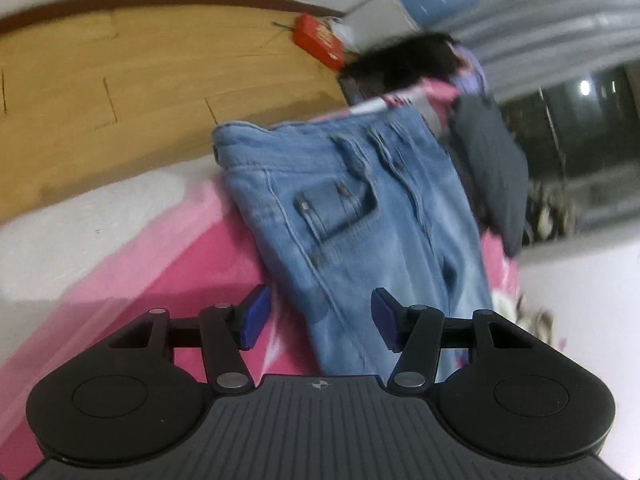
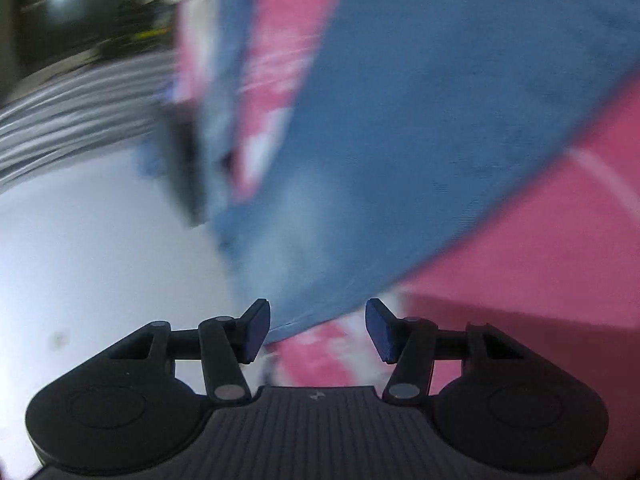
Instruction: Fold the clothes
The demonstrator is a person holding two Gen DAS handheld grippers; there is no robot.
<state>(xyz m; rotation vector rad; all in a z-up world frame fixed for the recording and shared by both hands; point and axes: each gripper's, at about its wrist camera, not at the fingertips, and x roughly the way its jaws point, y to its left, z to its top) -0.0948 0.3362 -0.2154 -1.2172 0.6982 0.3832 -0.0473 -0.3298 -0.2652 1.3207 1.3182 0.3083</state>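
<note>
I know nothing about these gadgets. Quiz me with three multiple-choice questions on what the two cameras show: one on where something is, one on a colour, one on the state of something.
1. Where do the jeans lie?
A. On the wooden floor
B. On the pink cover
C. On a chair

2. What colour are the pads of the left hand-held gripper?
A. Blue
B. Red
C. Yellow

3. In what state is the right hand-held gripper?
A. Shut on the jeans
B. Shut on nothing
C. Open, gripping nothing

Answers:
1. B, pink fabric shows under and beside the denim in both views.
2. A, both pads are dark blue against black arms.
3. C, its pads stand well apart and the denim edge lies between them unpinched.
</note>
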